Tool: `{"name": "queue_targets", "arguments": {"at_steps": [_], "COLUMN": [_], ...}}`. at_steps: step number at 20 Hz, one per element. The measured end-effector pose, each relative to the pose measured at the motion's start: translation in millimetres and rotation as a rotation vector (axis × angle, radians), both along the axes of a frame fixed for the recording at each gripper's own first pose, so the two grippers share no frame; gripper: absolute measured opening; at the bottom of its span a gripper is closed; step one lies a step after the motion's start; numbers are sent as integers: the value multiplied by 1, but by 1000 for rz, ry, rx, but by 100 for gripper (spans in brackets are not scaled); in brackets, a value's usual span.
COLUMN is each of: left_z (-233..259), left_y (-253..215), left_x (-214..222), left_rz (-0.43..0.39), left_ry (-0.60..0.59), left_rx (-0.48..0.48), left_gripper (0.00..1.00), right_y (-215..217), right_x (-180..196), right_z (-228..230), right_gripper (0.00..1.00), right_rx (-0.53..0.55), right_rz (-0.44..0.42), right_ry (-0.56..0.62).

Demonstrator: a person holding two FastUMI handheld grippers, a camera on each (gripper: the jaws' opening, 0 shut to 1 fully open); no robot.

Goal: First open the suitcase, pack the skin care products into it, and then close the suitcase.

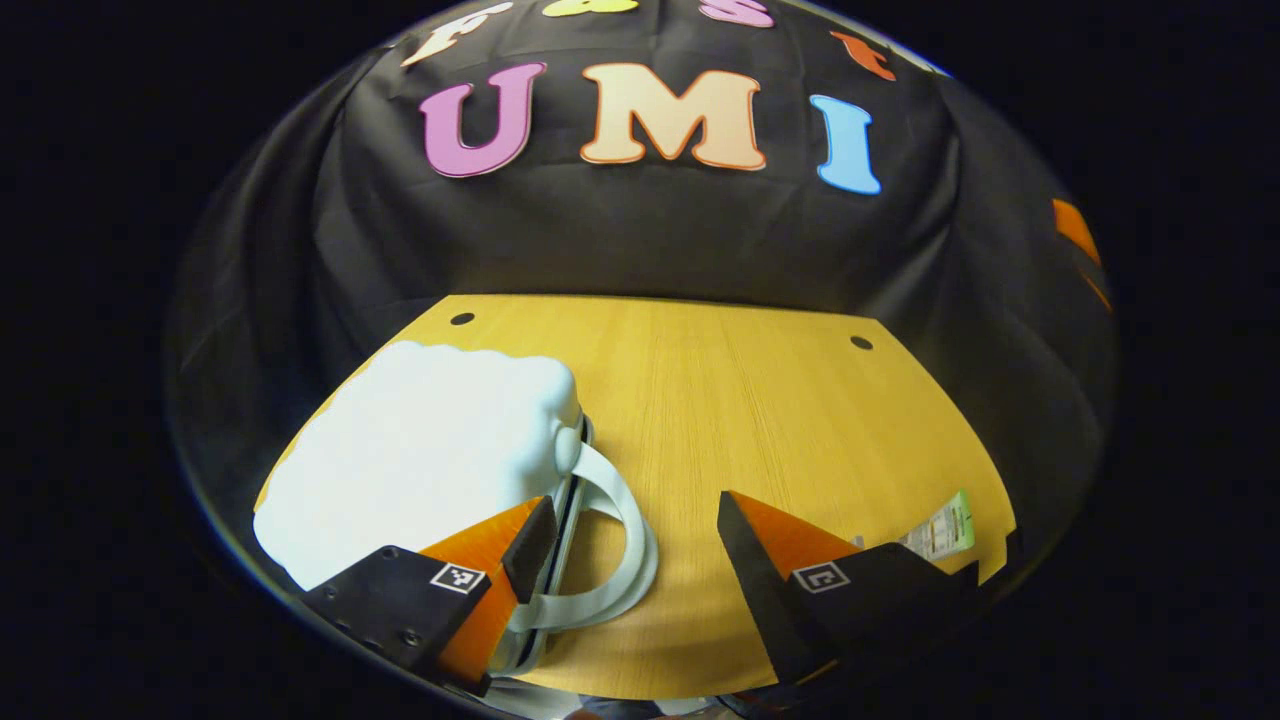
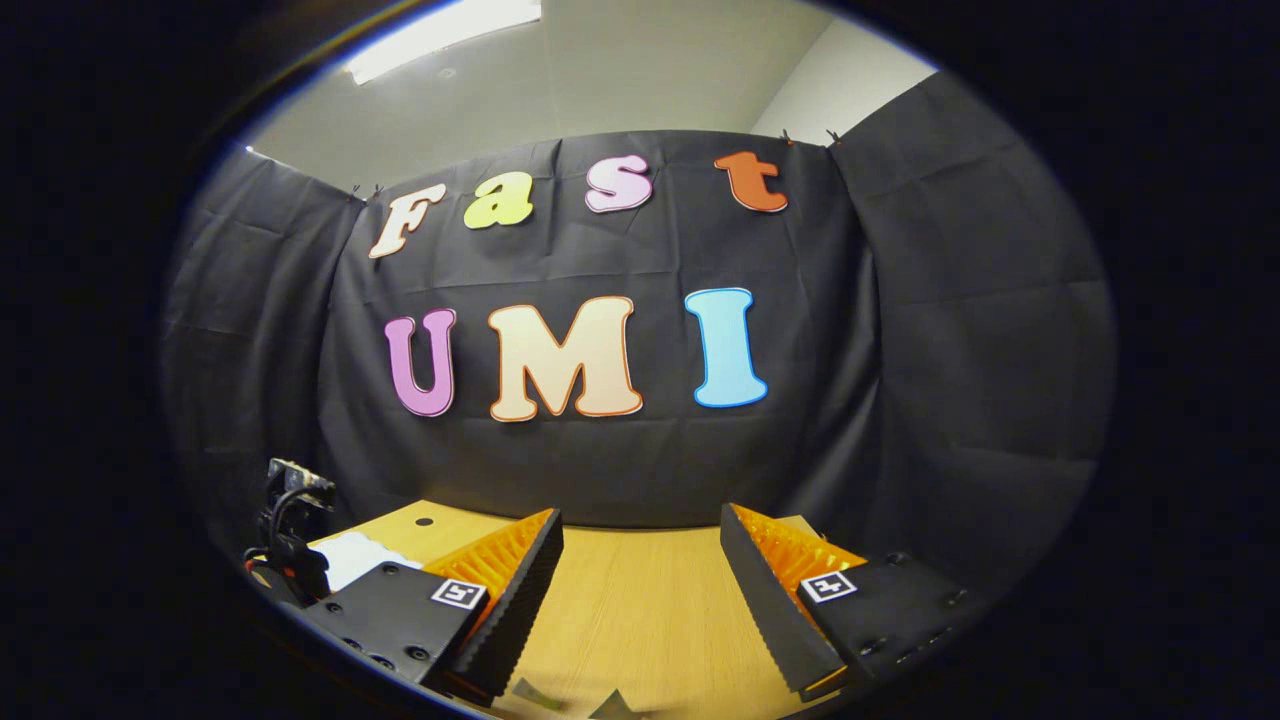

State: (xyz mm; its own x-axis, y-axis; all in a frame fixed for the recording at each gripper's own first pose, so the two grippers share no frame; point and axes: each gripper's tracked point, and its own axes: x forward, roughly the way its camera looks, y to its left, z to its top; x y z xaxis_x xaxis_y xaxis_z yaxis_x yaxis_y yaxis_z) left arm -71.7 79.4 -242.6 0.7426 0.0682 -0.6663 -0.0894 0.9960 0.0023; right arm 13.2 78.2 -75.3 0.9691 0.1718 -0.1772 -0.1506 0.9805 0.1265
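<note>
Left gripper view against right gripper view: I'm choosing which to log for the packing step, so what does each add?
The left gripper view adds the white hard-shell suitcase's loop handle, beside the open left gripper, and a green-edged skincare packet. The right gripper view adds the room's pale ceiling and the open right gripper, raised. Both share the yellow wooden table and the white hard-shell suitcase.

A wooden table carries a white suitcase and a small packet.

recording booth, probably | black cloth wall | wooden table
</note>
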Motion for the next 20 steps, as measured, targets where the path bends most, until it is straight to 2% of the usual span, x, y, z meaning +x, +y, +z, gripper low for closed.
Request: {"name": "queue_targets", "arguments": {"at_steps": [2,6,8,11,15,17,18,19,20], "left_z": [-13,-38,-43,-58,-73,-82,-85,-87,-88], "left_y": [-4,-3,-2,-4,-7,-6,-3,-2,3], "left_x": [2,3,5,10,10,6,5,4,3], "left_rz": [-20,1,1,-5,10,18,25,23,26], "left_ry": [45,132,149,194,247,286,299,311,317], "left_rx": [-2,-44,-37,-59,-112,-118,-106,-92,-67], "left_gripper": [95,94,94,86,80,64,47,36,34], "right_y": [-1,-15,-21,-24,-25,-25,-25,-26,-28], "right_x": [0,-1,-2,-6,-9,-9,-9,-9,-9], "right_z": [-1,1,-1,-8,-9,-13,-13,-14,-13], "right_gripper": [98,95,98,98,98,98,98,98,98], "right_rx": [-15,-37,-43,-48,-60,-61,-53,-48,-46], "right_rz": [-7,-40,-56,-66,-63,-57,-54,-55,-57], "right_ry": [6,11,19,40,39,42,44,44,44]}}
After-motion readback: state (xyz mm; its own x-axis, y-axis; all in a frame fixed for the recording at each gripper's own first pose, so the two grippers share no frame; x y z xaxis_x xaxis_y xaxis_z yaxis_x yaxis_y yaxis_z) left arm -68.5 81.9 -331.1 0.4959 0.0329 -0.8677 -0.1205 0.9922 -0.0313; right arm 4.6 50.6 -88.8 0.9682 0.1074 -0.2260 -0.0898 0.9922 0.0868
